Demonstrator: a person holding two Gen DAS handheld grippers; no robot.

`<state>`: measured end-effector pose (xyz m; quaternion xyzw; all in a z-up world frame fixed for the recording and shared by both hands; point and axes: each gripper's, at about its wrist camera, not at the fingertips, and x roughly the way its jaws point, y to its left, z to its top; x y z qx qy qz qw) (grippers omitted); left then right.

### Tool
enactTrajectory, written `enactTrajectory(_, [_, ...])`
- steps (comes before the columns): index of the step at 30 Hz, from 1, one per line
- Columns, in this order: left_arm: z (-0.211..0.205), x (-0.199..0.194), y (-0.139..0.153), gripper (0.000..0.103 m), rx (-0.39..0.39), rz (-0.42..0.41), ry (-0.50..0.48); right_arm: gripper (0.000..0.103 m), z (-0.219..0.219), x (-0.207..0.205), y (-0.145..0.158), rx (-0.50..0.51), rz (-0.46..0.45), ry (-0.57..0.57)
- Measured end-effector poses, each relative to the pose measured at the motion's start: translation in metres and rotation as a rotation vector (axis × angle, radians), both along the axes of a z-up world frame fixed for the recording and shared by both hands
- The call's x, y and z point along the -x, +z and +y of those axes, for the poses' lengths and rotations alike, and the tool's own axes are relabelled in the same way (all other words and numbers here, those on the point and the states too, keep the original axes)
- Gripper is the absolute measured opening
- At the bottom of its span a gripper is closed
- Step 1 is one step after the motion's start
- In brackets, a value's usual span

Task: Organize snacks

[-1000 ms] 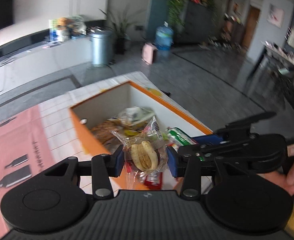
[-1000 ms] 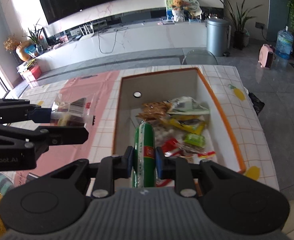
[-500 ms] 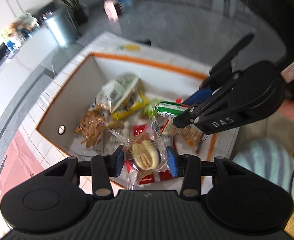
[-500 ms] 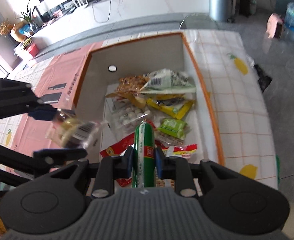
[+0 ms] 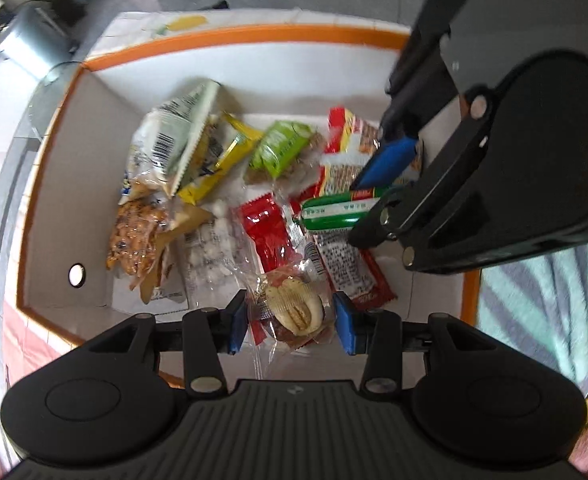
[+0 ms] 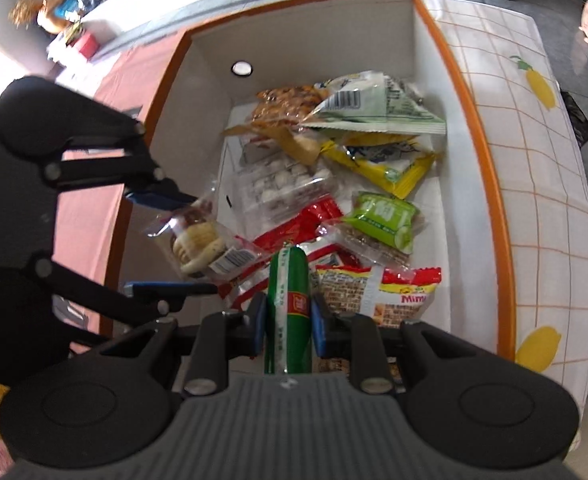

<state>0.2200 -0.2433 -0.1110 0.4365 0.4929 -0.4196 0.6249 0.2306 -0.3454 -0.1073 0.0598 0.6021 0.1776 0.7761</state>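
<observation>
Both grippers have dropped low over the one orange-rimmed box (image 6: 449,54) since a second ago. Left gripper (image 5: 292,322) clamps one clear-wrapped pastry (image 5: 294,312); right gripper (image 6: 288,322) clamps one green sausage stick (image 6: 288,300). Both snacks hang above the loose packets in the box: two red sachets (image 5: 266,232), one yellow (image 6: 389,162), one lime green (image 6: 387,218).
</observation>
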Motion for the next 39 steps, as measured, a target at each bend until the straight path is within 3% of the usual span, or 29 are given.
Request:
enactTrajectory(11, [-0.002, -0.013, -0.02, 0.051, -0.02, 0.063, -0.024, 0.02, 0.005, -0.012, -0.016, 0.012, 0.076, 0.062])
enactTrajectory(16, [0.001, -0.018, -0.024, 0.059, -0.006, 0.069, -0.019, 0.02, 0.008, -0.013, -0.021, 0.02, 0.096, 0.079])
enactTrajectory(17, [0.002, -0.019, -0.023, 0.064, 0.01, 0.069, -0.014, 0.02, 0.008, -0.014, -0.022, 0.022, 0.099, 0.078])
enactTrajectory(20, [0.009, -0.022, -0.012, 0.072, 0.069, 0.084, -0.002, 0.02, 0.008, -0.015, -0.024, 0.023, 0.104, 0.077])
enactTrajectory(24, [0.017, -0.023, 0.006, 0.073, 0.122, 0.083, 0.013, 0.02, 0.009, -0.016, -0.024, 0.021, 0.115, 0.075])
enactTrajectory(27, [0.027, -0.025, 0.021, 0.073, 0.169, 0.075, 0.075, 0.02, 0.016, -0.017, -0.025, -0.005, 0.124, 0.093])
enactTrajectory(31, [0.047, -0.024, 0.044, 0.072, 0.231, 0.015, 0.16, 0.02, 0.029, -0.017, -0.027, -0.039, 0.145, 0.102])
enactTrajectory(39, [0.082, -0.012, 0.073, 0.072, 0.294, -0.056, 0.235, 0.02, 0.064, -0.015, -0.038, -0.011, 0.186, 0.139])
